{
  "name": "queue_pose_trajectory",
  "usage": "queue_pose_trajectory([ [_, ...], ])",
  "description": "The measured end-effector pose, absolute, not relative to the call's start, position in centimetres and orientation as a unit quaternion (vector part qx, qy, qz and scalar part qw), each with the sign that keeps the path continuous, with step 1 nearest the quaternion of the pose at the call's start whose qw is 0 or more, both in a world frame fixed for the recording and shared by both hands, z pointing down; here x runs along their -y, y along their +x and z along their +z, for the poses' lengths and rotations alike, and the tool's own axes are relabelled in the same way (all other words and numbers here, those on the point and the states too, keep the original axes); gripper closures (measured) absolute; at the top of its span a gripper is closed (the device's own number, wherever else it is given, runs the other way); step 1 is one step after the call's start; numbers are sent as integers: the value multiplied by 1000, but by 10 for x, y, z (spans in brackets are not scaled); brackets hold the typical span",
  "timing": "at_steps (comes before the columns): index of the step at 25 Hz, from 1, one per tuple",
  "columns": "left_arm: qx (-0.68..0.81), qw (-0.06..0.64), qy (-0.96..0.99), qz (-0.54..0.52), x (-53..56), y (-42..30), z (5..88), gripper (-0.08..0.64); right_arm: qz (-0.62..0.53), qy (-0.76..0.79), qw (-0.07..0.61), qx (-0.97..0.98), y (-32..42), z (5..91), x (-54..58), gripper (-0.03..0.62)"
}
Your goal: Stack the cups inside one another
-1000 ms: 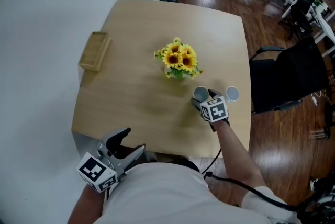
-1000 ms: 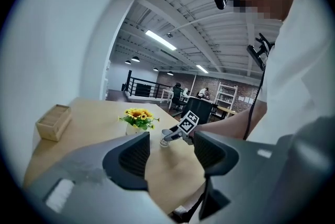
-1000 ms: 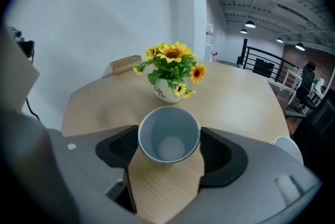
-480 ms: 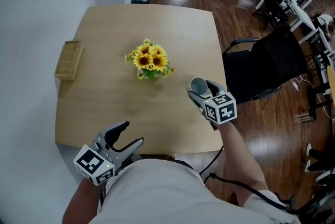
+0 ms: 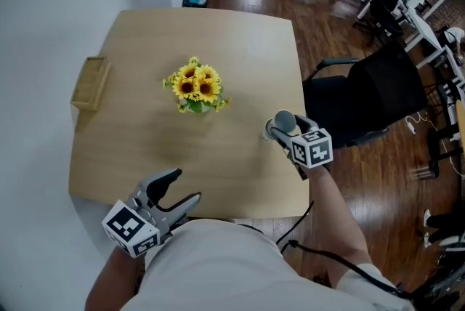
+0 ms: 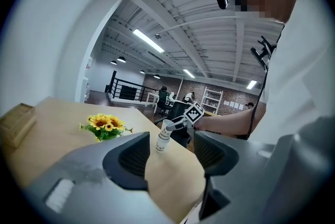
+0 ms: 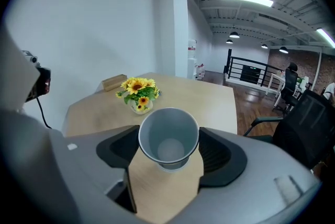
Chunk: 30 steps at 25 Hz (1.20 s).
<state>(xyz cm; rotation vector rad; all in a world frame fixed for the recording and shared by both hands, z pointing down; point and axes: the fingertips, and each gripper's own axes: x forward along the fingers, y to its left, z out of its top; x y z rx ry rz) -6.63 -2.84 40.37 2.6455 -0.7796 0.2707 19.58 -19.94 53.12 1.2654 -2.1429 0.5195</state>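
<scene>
Where the table [image 5: 240,41] ends at left, a wooden box [image 5: 89,83] lies; its contents cannot be read. Left gripper [image 5: 183,187] hangs at the near edge, fingers wide, nothing between them. Sunflowers [image 5: 195,86] fill a small vase mid-table. Right gripper [image 5: 285,129] is clasped on the cup [image 7: 168,139] near the table's right edge; the cup's interior is bare. The left gripper view suggests a second cup [image 6: 161,145] beneath it, judged nested. Recommended: press straight down, keep rims level, confirm seating, then part the jaws without tipping the stack toward the edge.
</scene>
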Motion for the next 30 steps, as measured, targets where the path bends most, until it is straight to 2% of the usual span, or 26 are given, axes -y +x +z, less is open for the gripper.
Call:
queue_pose_trajectory([
  [4, 295, 188, 931, 101, 26, -58, 406, 284, 208, 454, 302, 812, 194, 551, 201, 226],
  [6, 303, 188, 929, 100, 27, -53, 405, 284, 217, 446, 299, 815, 194, 553, 200, 181],
  [8, 308, 188, 928, 96, 27, -46, 405, 284, 216, 440, 294, 820, 197, 547, 197, 177],
  [17, 314, 193, 925, 95, 24, -18, 411, 284, 199, 446, 268, 830, 226, 518, 186, 176],
  [24, 324, 187, 923, 94, 24, -6, 409, 299, 210, 430, 277, 833, 228, 540, 169, 176],
  [30, 320, 185, 923, 105, 11, -1, 409, 264, 214, 427, 280, 833, 210, 567, 175, 176],
])
